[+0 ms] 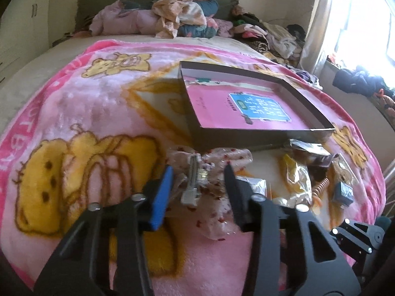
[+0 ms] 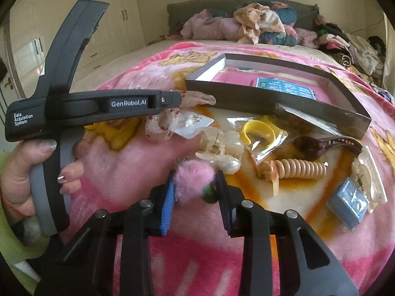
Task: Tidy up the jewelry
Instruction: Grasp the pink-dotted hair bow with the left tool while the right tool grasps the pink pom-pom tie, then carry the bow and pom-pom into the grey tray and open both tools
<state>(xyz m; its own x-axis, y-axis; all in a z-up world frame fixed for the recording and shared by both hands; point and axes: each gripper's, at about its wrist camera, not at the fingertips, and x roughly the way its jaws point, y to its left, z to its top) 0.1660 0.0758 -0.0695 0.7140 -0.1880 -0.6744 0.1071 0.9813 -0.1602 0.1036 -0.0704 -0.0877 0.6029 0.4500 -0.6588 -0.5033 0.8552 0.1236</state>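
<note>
right gripper [image 2: 193, 185] clamped on pink pompom [image 2: 192, 180], low over blanket | left gripper [image 1: 197, 175] spread wide around metal clip [image 1: 193, 182] (untouched) | box [image 2: 271, 101] lies ahead, beyond both | right nearer the pile

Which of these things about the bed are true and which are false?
1. The right tool has a fluffy pink pom-pom between its fingers. True.
2. The dark box is packed with jewelry. False: only a pink book lies inside.
3. The blanket has yellow bears on it. True.
4. The yellow ring lies bare on the blanket. False: it sits in a clear bag.
</note>
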